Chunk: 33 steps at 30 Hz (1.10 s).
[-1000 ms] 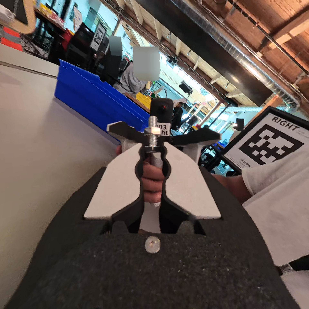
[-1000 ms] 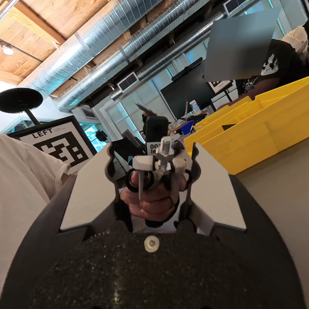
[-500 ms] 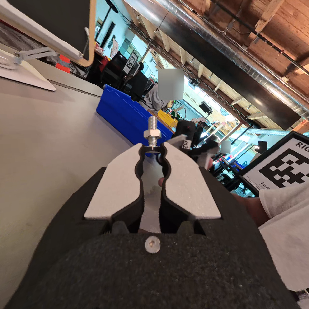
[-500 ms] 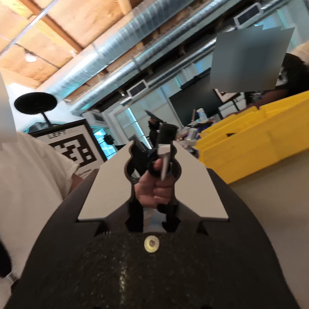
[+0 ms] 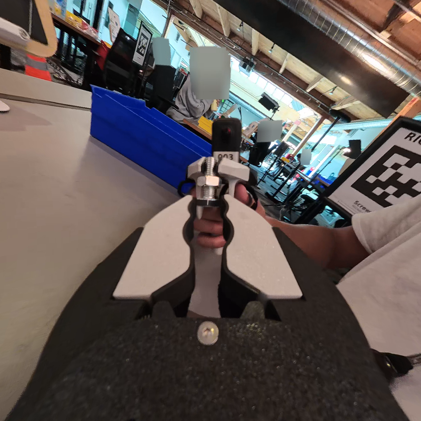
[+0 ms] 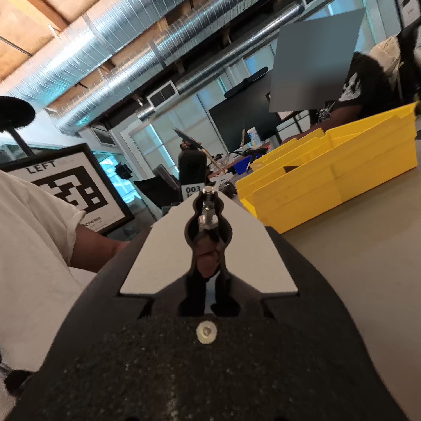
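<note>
Exposed timber beams and silver ducting [image 6: 136, 57] run overhead in a busy workshop, with a pale grey surface [image 5: 57, 205] below. On it stand a blue bin [image 5: 141, 134] to the left and a yellow bin [image 6: 337, 173] to the right. The left tool [image 5: 208, 201] is nearly closed, its fingertips clamped on the head of a silver bolt [image 5: 209, 182] that stands upright with a hex nut [image 5: 209, 181] threaded partway along it. The right tool [image 6: 208, 198] faces it from the opposite side and is closed down around the threaded end of the same bolt, above the nut; how firmly it grips cannot be told. Framed black-and-white marker boards [image 6: 68, 189] stand behind each tool, beside the person's white sleeve [image 5: 387, 239].
</note>
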Motion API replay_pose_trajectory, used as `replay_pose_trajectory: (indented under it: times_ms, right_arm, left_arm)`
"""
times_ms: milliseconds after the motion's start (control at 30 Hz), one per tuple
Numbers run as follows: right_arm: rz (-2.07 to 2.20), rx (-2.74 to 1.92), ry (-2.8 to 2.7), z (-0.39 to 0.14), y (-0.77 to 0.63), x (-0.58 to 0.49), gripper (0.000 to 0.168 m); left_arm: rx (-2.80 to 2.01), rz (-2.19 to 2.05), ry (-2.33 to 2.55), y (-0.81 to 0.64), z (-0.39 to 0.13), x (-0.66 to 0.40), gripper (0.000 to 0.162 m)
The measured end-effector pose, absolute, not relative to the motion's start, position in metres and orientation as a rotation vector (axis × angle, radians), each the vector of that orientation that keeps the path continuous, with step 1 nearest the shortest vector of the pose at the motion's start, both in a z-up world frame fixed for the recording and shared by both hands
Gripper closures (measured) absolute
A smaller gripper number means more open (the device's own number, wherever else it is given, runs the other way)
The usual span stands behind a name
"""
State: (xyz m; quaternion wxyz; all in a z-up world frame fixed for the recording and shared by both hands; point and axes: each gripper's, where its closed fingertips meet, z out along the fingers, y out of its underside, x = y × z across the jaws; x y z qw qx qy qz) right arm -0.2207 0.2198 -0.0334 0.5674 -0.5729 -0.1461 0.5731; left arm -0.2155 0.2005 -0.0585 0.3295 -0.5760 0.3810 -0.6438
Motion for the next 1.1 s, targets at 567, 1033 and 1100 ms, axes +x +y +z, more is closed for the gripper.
replay_pose_trajectory:
  times_ms: [567,1033,1100]
  right_arm:
    - [0.236,-2.629,-0.115,-0.147,0.285,0.151,0.159]
    - [0.224,-2.356,-0.040,-0.116,0.290,0.135,0.148]
    - [0.129,-2.128,-0.068,-0.068,0.264,0.125,0.139]
  left_arm:
    - [-1.596,-1.267,1.202,0.209,-0.094,-0.216,0.115]
    - [-1.531,-0.878,1.060,0.237,-0.079,-0.270,0.104]
    - [-1.521,-0.803,0.946,0.245,-0.071,-0.298,0.104]
